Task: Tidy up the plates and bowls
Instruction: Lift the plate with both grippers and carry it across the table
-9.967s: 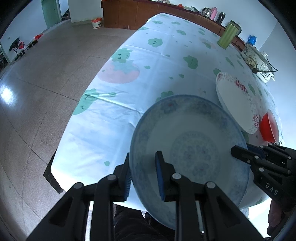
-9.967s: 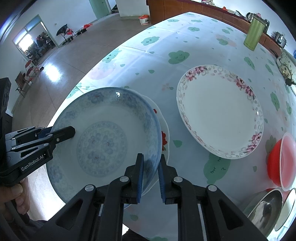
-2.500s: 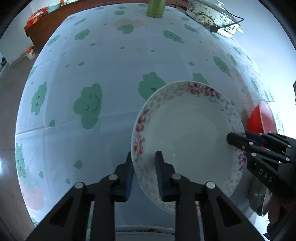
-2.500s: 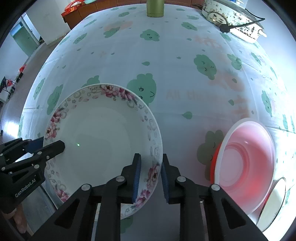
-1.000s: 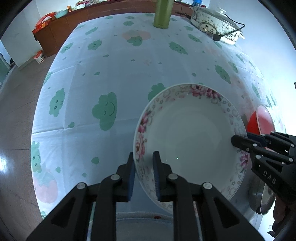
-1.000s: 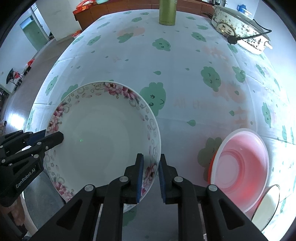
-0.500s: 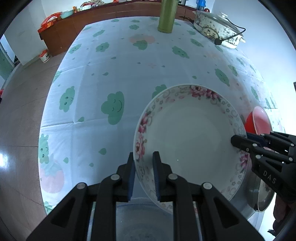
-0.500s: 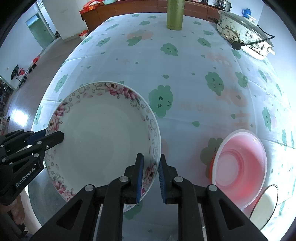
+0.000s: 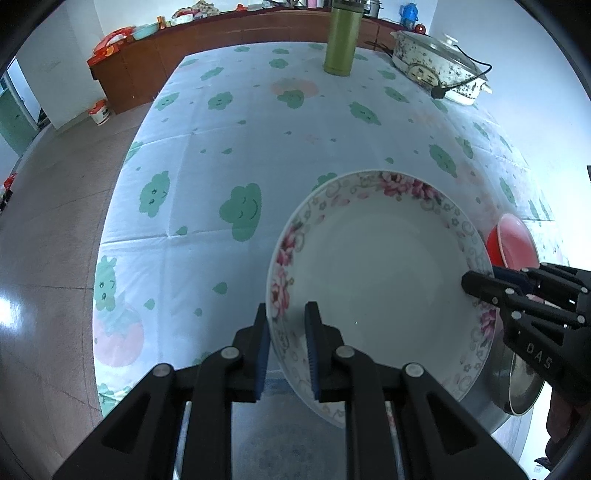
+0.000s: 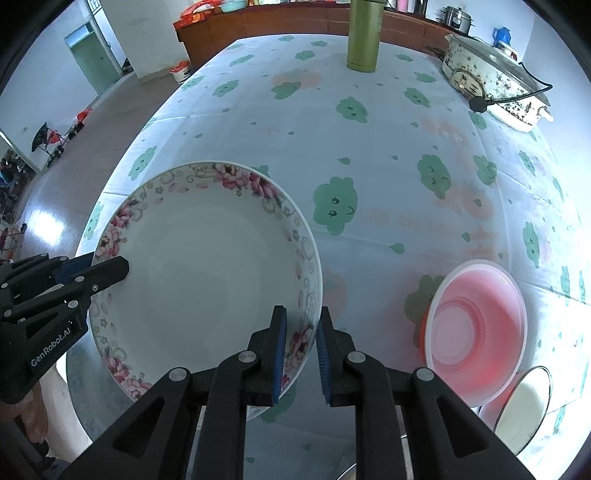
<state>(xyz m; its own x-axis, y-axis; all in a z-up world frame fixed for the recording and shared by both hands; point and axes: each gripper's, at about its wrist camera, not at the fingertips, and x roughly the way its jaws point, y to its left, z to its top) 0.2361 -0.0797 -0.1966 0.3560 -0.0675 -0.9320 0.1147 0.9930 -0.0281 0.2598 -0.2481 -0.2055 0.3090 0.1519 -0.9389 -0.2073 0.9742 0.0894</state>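
A white plate with a pink flower rim (image 9: 376,266) is held above the table by both grippers. My left gripper (image 9: 286,345) is shut on its left rim; it also shows in the right wrist view (image 10: 107,271). My right gripper (image 10: 300,354) is shut on the plate's (image 10: 207,266) right rim; it also shows in the left wrist view (image 9: 480,282). A red bowl (image 10: 476,325) sits on the table to the right. A blue-patterned plate (image 9: 273,443) lies below the held plate, mostly hidden.
A metal bowl (image 9: 524,387) sits at the near right edge. A green flask (image 10: 364,35) and an electric cooker (image 10: 491,81) with a cord stand at the far end. The cloud-print tablecloth (image 9: 258,147) covers the table; tiled floor lies to the left.
Both grippers have carried the flowered plate back toward the near edge, and more of the table's far end and floor shows. Ten seconds ago they held the blue plate.
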